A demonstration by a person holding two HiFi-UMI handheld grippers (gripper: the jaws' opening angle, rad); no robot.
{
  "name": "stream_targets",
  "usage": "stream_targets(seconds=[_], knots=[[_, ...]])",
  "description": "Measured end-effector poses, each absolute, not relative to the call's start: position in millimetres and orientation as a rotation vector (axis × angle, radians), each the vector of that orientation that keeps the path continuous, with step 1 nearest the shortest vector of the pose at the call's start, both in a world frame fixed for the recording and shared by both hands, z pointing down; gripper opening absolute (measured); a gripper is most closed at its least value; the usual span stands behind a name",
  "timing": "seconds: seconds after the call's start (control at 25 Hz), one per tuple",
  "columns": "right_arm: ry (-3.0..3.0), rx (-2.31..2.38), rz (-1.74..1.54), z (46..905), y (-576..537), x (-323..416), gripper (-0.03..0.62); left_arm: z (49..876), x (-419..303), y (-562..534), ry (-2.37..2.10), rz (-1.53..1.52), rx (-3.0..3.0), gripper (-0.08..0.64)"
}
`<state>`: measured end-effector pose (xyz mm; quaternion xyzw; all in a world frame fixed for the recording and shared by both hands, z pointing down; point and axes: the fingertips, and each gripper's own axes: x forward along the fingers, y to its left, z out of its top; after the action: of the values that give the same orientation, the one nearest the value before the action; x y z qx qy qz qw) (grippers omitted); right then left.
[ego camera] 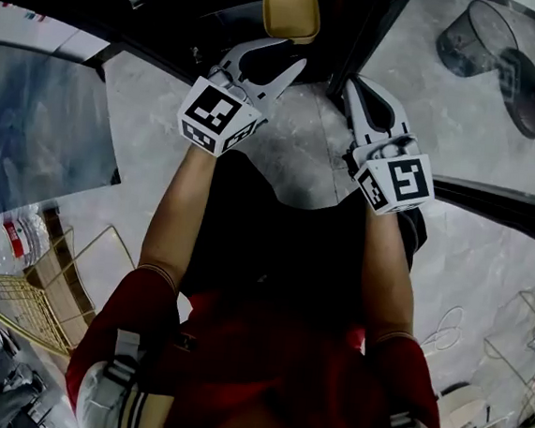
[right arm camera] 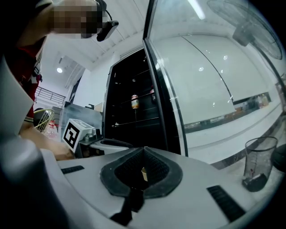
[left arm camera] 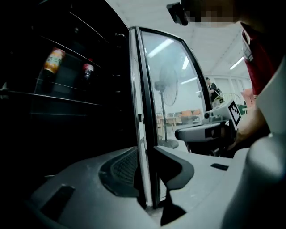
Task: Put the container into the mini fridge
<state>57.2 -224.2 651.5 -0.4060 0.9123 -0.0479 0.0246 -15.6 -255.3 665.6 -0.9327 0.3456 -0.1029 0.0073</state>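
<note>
Black mini fridge with its clear glass door swung open. The tan, rounded-square container sits inside the dark cabinet, and what it rests on is lost in shadow. The left tongs, just short of it, are spread and empty. The right tongs, pressed together, are held beside the door's edge.

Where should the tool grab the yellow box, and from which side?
Pinch the yellow box across two opposite straight sides, not its rounded corners, coming from the fridge's open front, where the left tool faces it with jaws apart. Its flat sides look parallel, so the pads should sit flush.
</note>
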Motion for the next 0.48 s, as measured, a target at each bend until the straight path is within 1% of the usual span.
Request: stream_targets(seconds=[0.04, 0.12, 0.16, 0.24, 0.48], knots=[[2.825, -1.249, -0.147, 652.7, -223.8, 54.5, -0.002, 663.3, -15.5, -251.1, 1.095, -0.273, -2.923, 0.101], [2.836, -1.233, -0.138, 655.1, -222.6, 49.5, -0.002, 661.0, -15.8, -243.6, 1.121, -0.205, -2.927, 0.036], [2.842, -1.224, -0.131, 655.2, -221.9, 47.5, -0.002, 660.7, -16.1, -239.9, 1.128, -0.187, -2.928, 0.020], [2.852, -1.211, -0.114, 654.5, -220.7, 43.6, -0.002, 660.8, -17.7, -233.0, 1.130, -0.176, -2.927, 0.008], [2.832, -1.147, -0.113, 640.4, -214.9, 25.1, -0.002, 653.0, -32.4, -222.6, 1.158, -0.146, -2.909, 0.008]])
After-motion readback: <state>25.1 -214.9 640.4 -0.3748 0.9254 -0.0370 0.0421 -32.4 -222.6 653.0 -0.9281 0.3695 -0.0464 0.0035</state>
